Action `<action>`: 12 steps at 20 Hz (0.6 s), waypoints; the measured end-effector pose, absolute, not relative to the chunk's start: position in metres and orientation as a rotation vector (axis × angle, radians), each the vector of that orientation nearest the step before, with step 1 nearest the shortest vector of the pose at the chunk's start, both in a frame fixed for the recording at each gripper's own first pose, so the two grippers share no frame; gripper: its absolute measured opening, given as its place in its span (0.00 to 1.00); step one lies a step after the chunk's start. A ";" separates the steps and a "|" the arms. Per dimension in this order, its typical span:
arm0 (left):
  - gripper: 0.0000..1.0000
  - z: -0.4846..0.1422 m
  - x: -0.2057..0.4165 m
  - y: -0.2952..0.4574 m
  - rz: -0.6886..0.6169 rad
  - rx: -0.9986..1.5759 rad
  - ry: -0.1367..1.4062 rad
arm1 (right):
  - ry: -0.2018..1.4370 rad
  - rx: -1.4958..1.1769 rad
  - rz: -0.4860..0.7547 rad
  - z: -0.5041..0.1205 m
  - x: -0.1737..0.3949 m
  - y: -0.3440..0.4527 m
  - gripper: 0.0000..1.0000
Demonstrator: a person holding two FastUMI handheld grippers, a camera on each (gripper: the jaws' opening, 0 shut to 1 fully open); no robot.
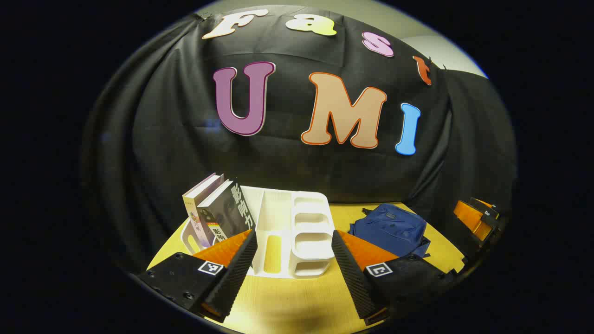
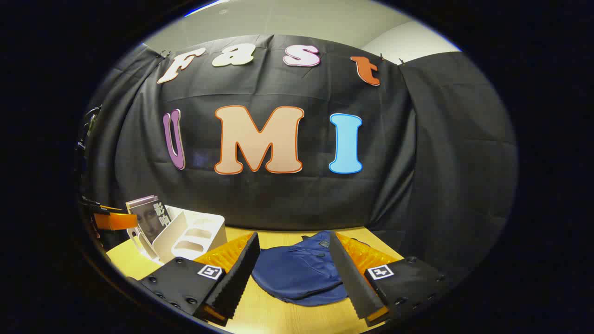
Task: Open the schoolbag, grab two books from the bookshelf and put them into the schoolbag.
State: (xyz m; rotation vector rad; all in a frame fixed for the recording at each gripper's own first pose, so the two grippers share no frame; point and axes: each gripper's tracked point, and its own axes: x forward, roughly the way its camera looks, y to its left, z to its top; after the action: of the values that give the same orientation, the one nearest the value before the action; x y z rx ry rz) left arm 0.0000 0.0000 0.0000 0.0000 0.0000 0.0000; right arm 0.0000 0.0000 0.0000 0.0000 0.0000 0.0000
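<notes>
A white bookshelf (image 1: 297,232) stands on the yellow table (image 1: 287,306), with a dark book (image 1: 227,208) and a pale book (image 1: 197,211) leaning in its left slot. My left gripper (image 1: 293,273) is open just in front of the shelf, nothing between its fingers. To the shelf's right lies the blue schoolbag (image 1: 390,227), flat and closed as far as I can tell. In the right gripper view the schoolbag (image 2: 297,273) lies straight ahead, with my right gripper (image 2: 297,283) open above its near edge. The bookshelf (image 2: 185,236) and the dark book (image 2: 151,220) sit at the left.
The black cloth wall hangs close behind the table. The other gripper (image 1: 478,215) shows at the far right of the left gripper view, and the left gripper (image 2: 111,220) at the far left edge of the right gripper view. Bare tabletop (image 2: 287,320) lies in front of the bag.
</notes>
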 end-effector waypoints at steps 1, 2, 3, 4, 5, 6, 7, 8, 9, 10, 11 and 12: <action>0.95 0.001 -0.001 0.001 0.002 0.000 0.000 | 0.001 -0.006 0.000 -0.001 0.000 0.000 0.94; 0.95 0.000 -0.001 0.002 0.004 0.001 0.001 | 0.002 -0.011 0.000 -0.001 -0.001 0.001 0.96; 0.95 0.001 -0.002 0.002 0.005 0.002 0.001 | 0.002 -0.015 0.000 -0.003 -0.002 0.001 0.94; 0.95 0.001 -0.001 0.001 0.006 0.005 0.001 | 0.002 -0.018 -0.001 -0.003 -0.002 0.000 0.94; 0.95 0.001 -0.002 0.002 0.007 0.008 0.001 | 0.003 -0.022 -0.003 -0.004 -0.003 0.000 0.94; 0.95 0.000 -0.003 0.003 0.008 0.012 0.001 | 0.004 -0.025 -0.004 -0.004 -0.003 -0.001 0.94; 0.95 0.000 -0.003 0.003 0.009 0.014 0.002 | 0.005 -0.027 -0.006 -0.005 -0.003 -0.001 0.94; 0.95 -0.001 -0.003 0.003 0.011 0.014 0.005 | 0.007 -0.030 -0.010 -0.006 -0.004 -0.003 0.94; 0.95 -0.002 -0.003 0.004 0.012 0.013 0.006 | 0.011 -0.032 -0.013 -0.007 -0.004 -0.004 0.94; 0.95 -0.002 -0.004 0.004 0.012 0.010 0.006 | 0.014 -0.032 -0.015 -0.008 -0.004 -0.004 0.94; 0.95 -0.003 -0.004 0.004 0.014 0.008 0.008 | 0.015 -0.032 -0.016 -0.010 -0.004 -0.006 0.94; 0.95 -0.004 -0.003 0.005 0.017 0.006 0.008 | 0.017 -0.032 -0.017 -0.010 -0.003 -0.006 0.94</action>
State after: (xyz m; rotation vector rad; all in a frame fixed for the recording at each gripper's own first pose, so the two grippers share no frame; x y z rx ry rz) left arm -0.0028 0.0049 -0.0042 0.0063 0.0084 0.0173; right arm -0.0032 -0.0064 -0.0100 -0.0322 0.0170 -0.0165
